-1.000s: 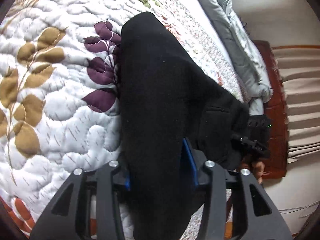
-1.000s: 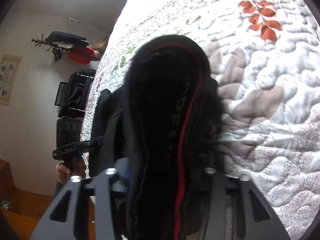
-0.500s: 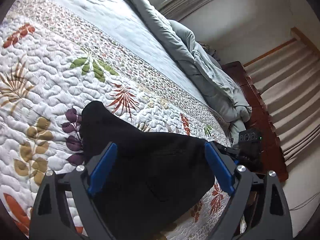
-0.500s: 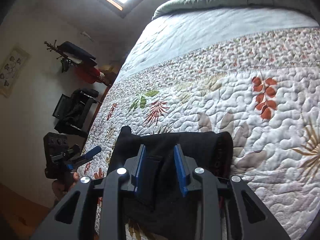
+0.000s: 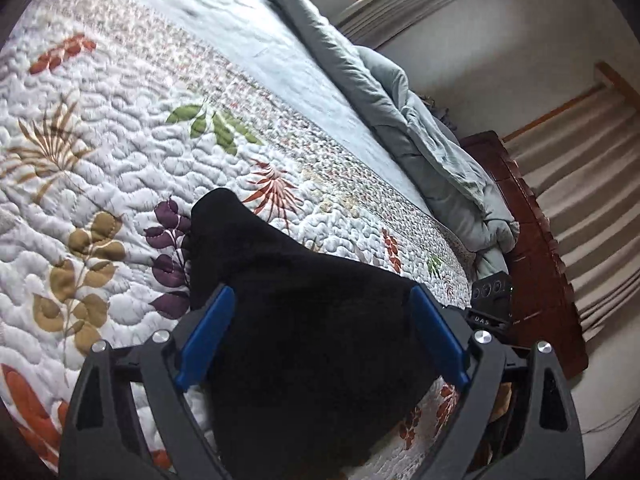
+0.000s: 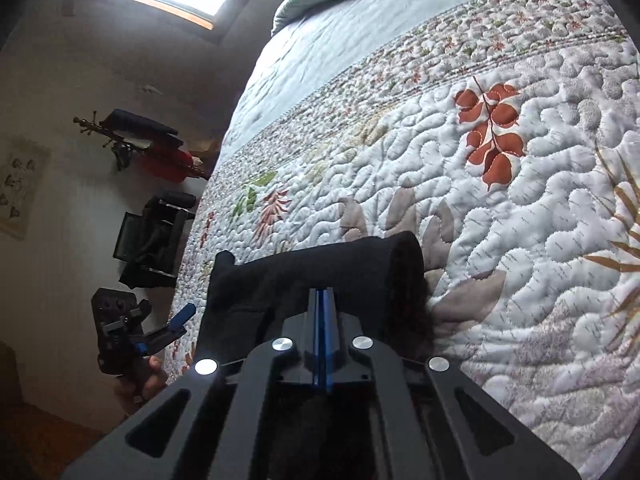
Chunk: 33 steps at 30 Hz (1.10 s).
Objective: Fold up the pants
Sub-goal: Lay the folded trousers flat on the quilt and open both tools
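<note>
On the quilted bedspread (image 5: 120, 128) | black pants (image 5: 312, 340) lie folded | left gripper (image 5: 320, 332) spread wide, empty | right gripper (image 6: 323, 308) just closed, pads together, gripping nothing | next: likely final tidy.

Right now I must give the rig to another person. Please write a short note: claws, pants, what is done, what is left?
Left claw: open, holds nothing, above the pants.
Right claw: jaws have just been closing and are now shut, nothing between them.
Pants: folded black bundle lying on the quilt, released.
Done: the fold appears laid down.
Left: probably check the edges and smooth them.
</note>
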Tool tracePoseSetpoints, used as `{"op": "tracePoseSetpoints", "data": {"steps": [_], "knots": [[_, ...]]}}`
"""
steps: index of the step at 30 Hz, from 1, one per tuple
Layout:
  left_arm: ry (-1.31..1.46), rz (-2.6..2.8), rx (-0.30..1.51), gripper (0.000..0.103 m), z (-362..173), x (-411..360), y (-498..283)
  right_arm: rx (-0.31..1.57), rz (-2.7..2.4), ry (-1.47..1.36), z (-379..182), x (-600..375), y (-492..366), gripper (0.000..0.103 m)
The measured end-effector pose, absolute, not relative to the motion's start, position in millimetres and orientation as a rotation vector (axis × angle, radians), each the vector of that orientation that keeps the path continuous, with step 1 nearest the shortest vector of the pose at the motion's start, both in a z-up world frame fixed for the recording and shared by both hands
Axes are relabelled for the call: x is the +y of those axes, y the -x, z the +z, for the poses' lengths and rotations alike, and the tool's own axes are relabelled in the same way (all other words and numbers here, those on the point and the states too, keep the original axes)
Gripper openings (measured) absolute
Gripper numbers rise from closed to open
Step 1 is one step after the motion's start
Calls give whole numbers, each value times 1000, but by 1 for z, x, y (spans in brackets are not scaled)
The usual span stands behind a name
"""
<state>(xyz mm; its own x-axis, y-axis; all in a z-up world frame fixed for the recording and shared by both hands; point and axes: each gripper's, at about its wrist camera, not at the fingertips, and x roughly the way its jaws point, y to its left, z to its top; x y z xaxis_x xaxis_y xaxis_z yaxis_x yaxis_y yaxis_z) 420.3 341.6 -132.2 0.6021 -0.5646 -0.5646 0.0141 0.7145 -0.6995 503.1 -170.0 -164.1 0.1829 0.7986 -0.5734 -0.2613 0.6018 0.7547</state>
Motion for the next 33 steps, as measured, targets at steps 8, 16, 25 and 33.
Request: {"op": "tracePoseSetpoints", "data": {"steps": [8,16,25,33], "knots": [[632,-512,898,91,-131,305,-358,1166,933,-513,-147,-160,-433,9],[732,-523,952,91,-181,305,-362,1207,861,-581,-210,-180,-437,0],[749,-489,957,91,-174,310,-354,1178,807,-672,-208,-200,-429,0],[598,-318,893,98,-123,311,-284,1059,638,-635,-146,-252,-358,51]]}}
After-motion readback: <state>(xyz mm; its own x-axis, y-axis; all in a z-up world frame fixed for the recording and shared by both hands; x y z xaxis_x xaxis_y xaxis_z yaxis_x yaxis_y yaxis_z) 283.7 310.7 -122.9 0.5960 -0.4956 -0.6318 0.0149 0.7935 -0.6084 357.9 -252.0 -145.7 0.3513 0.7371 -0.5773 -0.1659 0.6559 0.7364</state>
